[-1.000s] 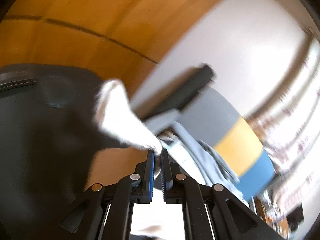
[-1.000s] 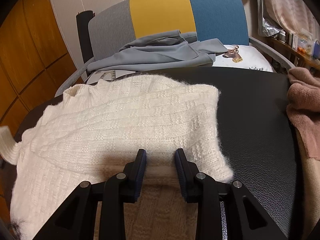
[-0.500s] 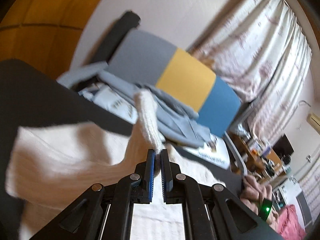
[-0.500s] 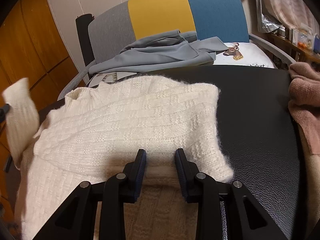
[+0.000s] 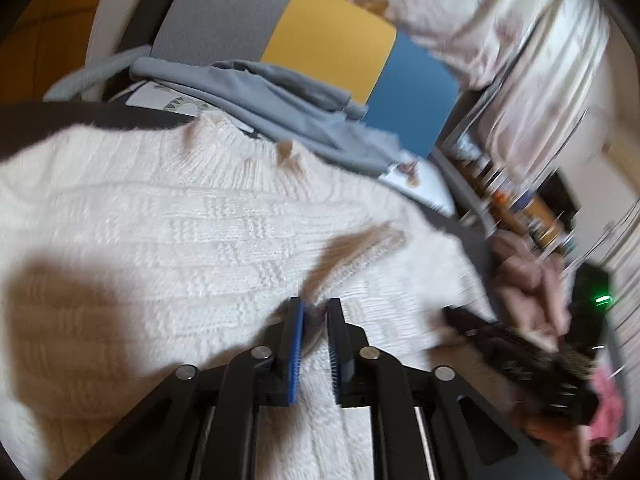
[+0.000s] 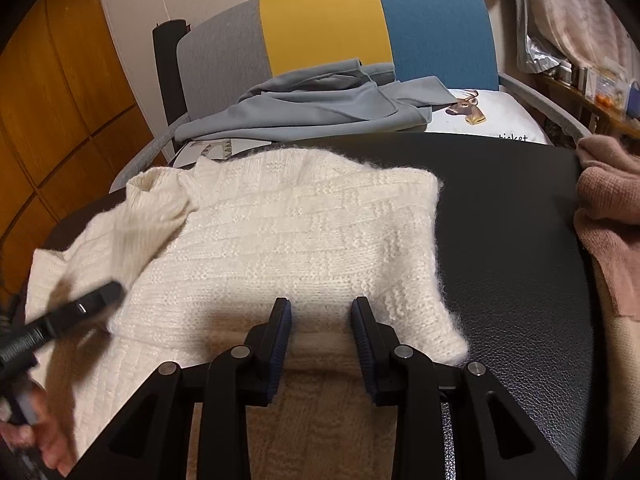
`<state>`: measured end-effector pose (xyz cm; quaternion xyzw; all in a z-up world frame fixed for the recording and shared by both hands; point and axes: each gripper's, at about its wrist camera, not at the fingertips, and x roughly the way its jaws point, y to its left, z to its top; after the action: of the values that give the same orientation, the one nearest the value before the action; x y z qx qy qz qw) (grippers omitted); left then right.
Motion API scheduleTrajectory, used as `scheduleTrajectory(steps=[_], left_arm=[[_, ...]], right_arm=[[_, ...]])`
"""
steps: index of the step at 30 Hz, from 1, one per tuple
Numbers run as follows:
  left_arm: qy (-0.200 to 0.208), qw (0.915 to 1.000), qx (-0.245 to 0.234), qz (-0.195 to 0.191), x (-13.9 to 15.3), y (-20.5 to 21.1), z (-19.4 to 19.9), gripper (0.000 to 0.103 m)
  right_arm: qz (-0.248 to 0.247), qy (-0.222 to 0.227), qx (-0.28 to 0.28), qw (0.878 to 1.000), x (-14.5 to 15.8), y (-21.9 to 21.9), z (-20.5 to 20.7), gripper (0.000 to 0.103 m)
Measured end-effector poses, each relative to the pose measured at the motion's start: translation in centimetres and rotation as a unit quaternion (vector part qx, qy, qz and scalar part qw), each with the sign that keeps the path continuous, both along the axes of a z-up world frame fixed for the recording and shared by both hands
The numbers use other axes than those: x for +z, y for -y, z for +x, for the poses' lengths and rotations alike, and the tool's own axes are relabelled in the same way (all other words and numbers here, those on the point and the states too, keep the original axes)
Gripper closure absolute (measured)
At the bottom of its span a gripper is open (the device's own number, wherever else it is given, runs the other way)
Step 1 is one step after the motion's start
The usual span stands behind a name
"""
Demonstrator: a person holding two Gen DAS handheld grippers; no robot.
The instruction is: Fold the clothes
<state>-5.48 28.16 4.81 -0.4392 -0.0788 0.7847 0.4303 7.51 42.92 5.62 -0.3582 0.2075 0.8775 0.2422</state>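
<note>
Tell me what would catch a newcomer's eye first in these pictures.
A fluffy cream cable-knit sweater lies spread over the black leather tabletop, filling the middle. Behind it stands a chair with a grey, yellow and blue backrest, a crumpled grey garment draped on its seat.

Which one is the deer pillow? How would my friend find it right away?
Start at the chair with the grey, yellow and blue back, behind the black table. On its seat, right of the crumpled grey-blue garment, lies the white pillow. It is the only thing there with a brown deer head printed on it, above some black letters.
</note>
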Motion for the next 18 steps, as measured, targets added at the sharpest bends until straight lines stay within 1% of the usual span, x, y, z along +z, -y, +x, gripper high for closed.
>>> scheduleTrajectory(steps=[1,2,4,5,6,7,8,9,10,11,13,15,16,18], left_arm=[[0.015,0.9998,-0.003,0.013,0.0,0.8,0.0,0.085],[0.021,0.9997,-0.013,0.008,0.0,1.5,0.2,0.085],[0.033,0.9989,-0.032,-0.002,0.1,2.9,0.6,0.085],[0.039,0.9984,-0.041,-0.007,0.1,3.6,0.8,0.085],[0.039,0.9979,-0.049,-0.016,0.1,4.5,1.1,0.085],[0.021,0.9978,-0.053,-0.034,0.2,5.6,1.6,0.085],[0.013,0.9978,-0.051,-0.041,0.1,6.6,1.9,0.085],[0.008,0.9977,-0.047,-0.047,0.0,7.7,2.0,0.085],[0.012,0.9982,-0.037,-0.046,-0.2,9.2,2.0,0.085],[0.018,0.9987,-0.025,-0.040,-0.5,10.3,1.8,0.085],[0.025,0.9990,0.011,-0.034,-0.6,12.5,0.7,0.085],[0.028,0.9977,0.050,-0.034,-0.6,14.4,-0.5,0.085],[0.028,0.9967,0.067,-0.036,-0.6,15.2,-1.0,0.085],[0.020,0.9954,0.079,-0.050,-0.7,15.7,-2.1,0.085]], right_arm=[[0.002,0.005,0.002,1.000,0.1,0.1,-0.1,0.069],[0.006,0.013,0.005,1.000,0.2,0.2,-0.3,0.067],[0.024,0.039,0.022,0.999,1.1,0.6,-1.1,0.060],[0.024,0.031,0.027,0.999,1.8,0.8,-1.2,0.049],[0.013,0.003,0.034,0.999,2.9,1.1,-1.1,0.041],[-0.006,-0.026,0.042,0.999,3.8,1.2,-1.1,0.038],[-0.031,-0.046,0.050,0.997,4.2,1.1,-1.3,0.035],[-0.075,-0.063,0.065,0.993,4.4,1.0,-1.9,0.035],[-0.113,-0.075,0.076,0.988,4.5,0.9,-2.6,0.035],[-0.132,-0.068,0.075,0.986,4.2,0.8,-3.4,0.035],[-0.176,-0.041,0.055,0.982,2.8,0.2,-5.3,0.040],[-0.232,-0.056,0.042,0.970,1.2,-0.6,-6.3,0.052],[-0.248,-0.064,0.041,0.966,0.8,-0.7,-6.6,0.055],[-0.269,-0.076,0.045,0.959,0.2,-0.6,-7.4,0.076]])
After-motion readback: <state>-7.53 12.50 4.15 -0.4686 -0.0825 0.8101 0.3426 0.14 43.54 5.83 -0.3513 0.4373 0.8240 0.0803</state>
